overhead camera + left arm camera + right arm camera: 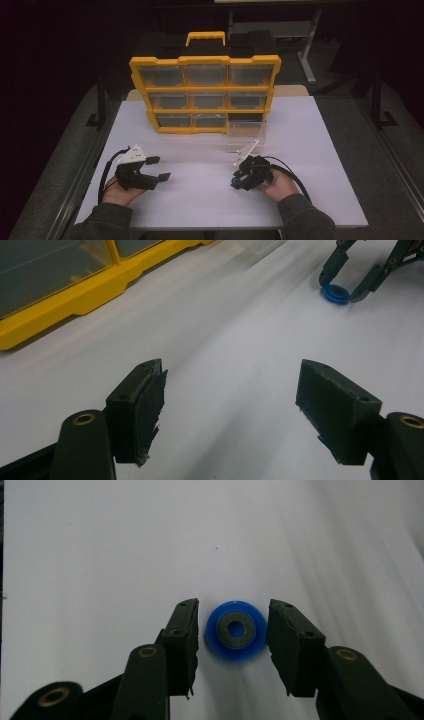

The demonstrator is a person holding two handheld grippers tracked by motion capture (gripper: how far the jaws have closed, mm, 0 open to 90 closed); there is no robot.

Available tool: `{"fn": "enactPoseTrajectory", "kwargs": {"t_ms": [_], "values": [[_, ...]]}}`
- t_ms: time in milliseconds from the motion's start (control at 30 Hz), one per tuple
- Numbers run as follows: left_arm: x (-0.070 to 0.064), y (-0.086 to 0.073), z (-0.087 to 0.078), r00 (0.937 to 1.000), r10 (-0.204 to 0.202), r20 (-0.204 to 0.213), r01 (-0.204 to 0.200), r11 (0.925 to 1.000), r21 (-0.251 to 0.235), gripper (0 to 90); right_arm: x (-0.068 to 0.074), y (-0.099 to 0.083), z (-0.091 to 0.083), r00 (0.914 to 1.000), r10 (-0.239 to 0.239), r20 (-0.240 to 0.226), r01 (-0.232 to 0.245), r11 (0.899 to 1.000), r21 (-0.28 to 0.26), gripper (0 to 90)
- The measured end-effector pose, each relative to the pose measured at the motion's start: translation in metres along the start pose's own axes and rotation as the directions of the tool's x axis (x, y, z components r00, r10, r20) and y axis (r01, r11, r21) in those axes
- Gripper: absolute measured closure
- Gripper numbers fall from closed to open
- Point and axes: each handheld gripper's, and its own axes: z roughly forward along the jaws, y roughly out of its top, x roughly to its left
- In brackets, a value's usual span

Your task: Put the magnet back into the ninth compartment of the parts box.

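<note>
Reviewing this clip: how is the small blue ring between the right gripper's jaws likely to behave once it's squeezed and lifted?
The blue ring looks like moulded plastic with a grey centre, so probably stiff and light. It lies flat on the white table, so it is unlikely to roll now, though on edge its round rim might. The right gripper brackets that curved rim with flat jaws, so it may slip or twist.

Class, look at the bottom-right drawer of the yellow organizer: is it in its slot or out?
Out. The organizer shows a dark empty bottom-right slot, and the clear drawer sits on the table just in front of it.
</note>
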Motion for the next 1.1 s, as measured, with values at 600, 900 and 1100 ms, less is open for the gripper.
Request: {"fn": "enactPoseTrajectory", "kwargs": {"t_ms": [600, 900, 1100], "values": [[0.0001, -0.0001, -0.0001, 1.0, 0.006, 0.0, -0.006, 1.0, 0.0, 26.6, -0.0023, 0.0005, -0.0003, 0.9997, -0.021, -0.008, 0.021, 1.0, 0.008, 60.8], [0.0001, 0.0001, 0.0001, 0.9999, 0.01, 0.001, -0.01, 0.9999, 0.003, 26.6, -0.0034, 0.0016, -0.0007, 0.9996, -0.022, -0.016, 0.022, 1.0, 0.016, 61.0], [0.0, 0.0001, -0.0002, 1.0, 0.005, 0.003, -0.005, 1.0, -0.002, 26.7, -0.0067, 0.0013, -0.0038, 0.9995, -0.012, -0.029, 0.012, 1.0, 0.006, 61.0]]}}
